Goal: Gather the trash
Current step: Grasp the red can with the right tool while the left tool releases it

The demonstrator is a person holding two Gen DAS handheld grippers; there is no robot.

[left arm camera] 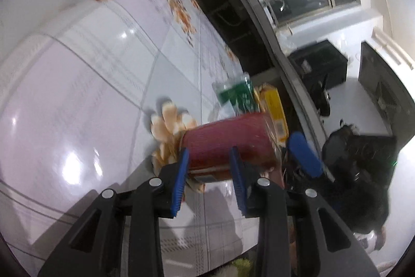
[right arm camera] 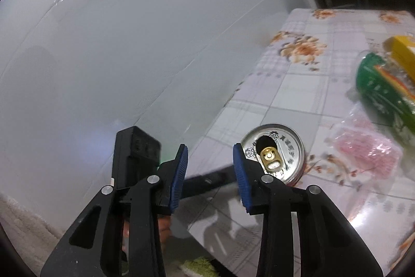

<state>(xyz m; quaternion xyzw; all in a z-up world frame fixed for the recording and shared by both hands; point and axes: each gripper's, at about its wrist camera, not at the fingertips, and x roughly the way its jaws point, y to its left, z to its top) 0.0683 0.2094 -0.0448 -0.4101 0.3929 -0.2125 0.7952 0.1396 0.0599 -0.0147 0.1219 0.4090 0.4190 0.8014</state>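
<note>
Left gripper (left arm camera: 208, 168): and there it is, blue fingers (left arm camera: 181, 173) clamped on either side of the red can (left arm camera: 228, 144), which lies sideways between them, close above the counter (left arm camera: 90, 95).
Right gripper (right arm camera: 210, 170): fingers (right arm camera: 179, 170) apart, nothing between them, poised at the counter's near edge.
Cans, counted: one per view. In the right wrist view a single silver-topped can (right arm camera: 275, 149) stands upright near the counter's edge, just beside the right-hand finger, gold pull tab up, not gripped.
Wrappers, counted: one green packet (right arm camera: 384, 87), one yellow packet (right arm camera: 402, 53) touching it toward the far side, and one clear pink-printed bag (right arm camera: 368, 149) lying flat nearer in.
Peels: a pale heap (left arm camera: 166, 129) on the counter, right against the red can's far end; too blurred to count the pieces.
Counter: floral checked cloth, glossy.
</note>
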